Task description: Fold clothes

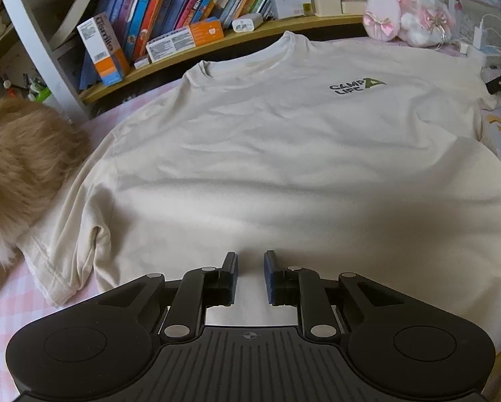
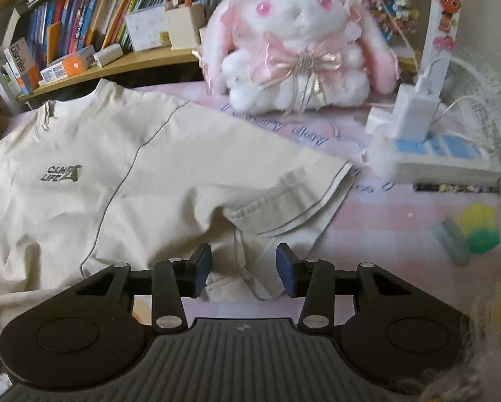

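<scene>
Nearby — plush rabbit [image 2: 290, 47] (charger [image 2: 411, 114] beside) — bookshelf [image 1: 217, 43].

Left hand-held gripper [image 1: 251, 276]: black body, angled steeply downward; two dark pads parallel with a narrow gap between them, nothing pinched; tips hovering just above pale cloth.

Right hand-held gripper [image 2: 244, 273]: same make, same downward tilt; blue-faced pads set clearly wider apart than the left's; a fold of pale cloth lies in the gap, pads not pressing on it.

No hand, wrist or sleeve in either view.
</scene>
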### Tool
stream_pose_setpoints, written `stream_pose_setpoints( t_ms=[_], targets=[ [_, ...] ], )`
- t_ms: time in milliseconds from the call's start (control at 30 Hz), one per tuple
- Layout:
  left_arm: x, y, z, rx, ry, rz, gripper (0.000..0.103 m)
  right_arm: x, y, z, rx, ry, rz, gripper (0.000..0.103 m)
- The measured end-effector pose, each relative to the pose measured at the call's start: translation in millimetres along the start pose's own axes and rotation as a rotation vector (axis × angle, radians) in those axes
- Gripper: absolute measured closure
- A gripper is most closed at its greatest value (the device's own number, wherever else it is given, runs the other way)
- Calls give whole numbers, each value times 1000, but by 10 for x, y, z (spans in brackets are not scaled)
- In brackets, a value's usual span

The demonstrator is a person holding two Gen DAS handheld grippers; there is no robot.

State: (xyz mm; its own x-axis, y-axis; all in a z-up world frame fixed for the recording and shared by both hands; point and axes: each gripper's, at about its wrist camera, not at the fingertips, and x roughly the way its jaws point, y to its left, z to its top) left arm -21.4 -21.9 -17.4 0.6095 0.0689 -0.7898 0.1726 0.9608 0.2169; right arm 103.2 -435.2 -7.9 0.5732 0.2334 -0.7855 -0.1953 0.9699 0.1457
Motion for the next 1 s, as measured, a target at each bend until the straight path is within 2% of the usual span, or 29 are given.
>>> stream_pose_setpoints(
  t_ms=[33, 67, 133, 200, 300, 400, 433, 500, 533, 567, 600, 667, 700, 767, 800, 833, 900, 933, 1000],
  targets=[
    [2, -2, 1, 2, 0, 0, 84, 16, 12, -7, 0, 2, 8, 72],
    [-1, 0, -3, -2, -1, 0, 84, -34, 40, 2, -20, -6, 17, 102],
    [-5, 3, -10, -9, -3, 0, 84, -140, 92, 20, -58, -24, 34, 101],
    [-9, 6, -19, -16, -5, 0, 84, -423, 82, 6, -39, -83, 45, 101],
    [-5, -4, -17, -22, -12, 4, 84, -556, 11, -88, -6, 9, 85, 101],
    [8, 6, 1, -18, -11, 0, 84, -473, 4, -194, -46, 128, 85, 100],
    [10, 5, 6, -15, -11, 0, 84, -449, -1, -226, -57, 164, 84, 96],
    [11, -4, 9, -9, -13, 5, 84, -496, -86, -163, 33, 88, 74, 80],
    [12, -9, 10, -6, -14, 7, 84, -518, -134, -126, 89, 41, 72, 58],
    [13, -13, 11, -3, -14, 9, 84, -536, -180, -90, 143, -4, 70, 53],
    [14, -15, 10, -3, -14, 10, 84, -480, -191, -68, 175, -1, 59, 54],
    [11, -17, 2, -9, -15, 13, 84, -367, -211, -25, 238, 4, 36, 65],
    [7, -21, -4, -13, -16, 14, 84, -310, -170, -40, 223, 16, 21, 67],
    [-5, -34, -15, -15, -17, 20, 84, -197, -88, -68, 194, 39, -8, 83],
    [-11, -38, -18, -16, -16, 21, 84, -143, -44, -81, 176, 50, -24, 88],
    [-18, -39, -23, -17, -15, 21, 84, -127, 35, -77, 110, 53, -57, 95],
    [-30, -40, -31, -20, -12, 19, 84, -105, 109, -58, -4, 48, -137, 99],
    [-38, -40, -38, -23, -10, 15, 84, -69, 102, -50, -47, 52, -223, 103],
    [-57, -32, -56, -34, -7, 7, 84, 5, 5, -61, -117, 36, -358, 102]
  ],
)
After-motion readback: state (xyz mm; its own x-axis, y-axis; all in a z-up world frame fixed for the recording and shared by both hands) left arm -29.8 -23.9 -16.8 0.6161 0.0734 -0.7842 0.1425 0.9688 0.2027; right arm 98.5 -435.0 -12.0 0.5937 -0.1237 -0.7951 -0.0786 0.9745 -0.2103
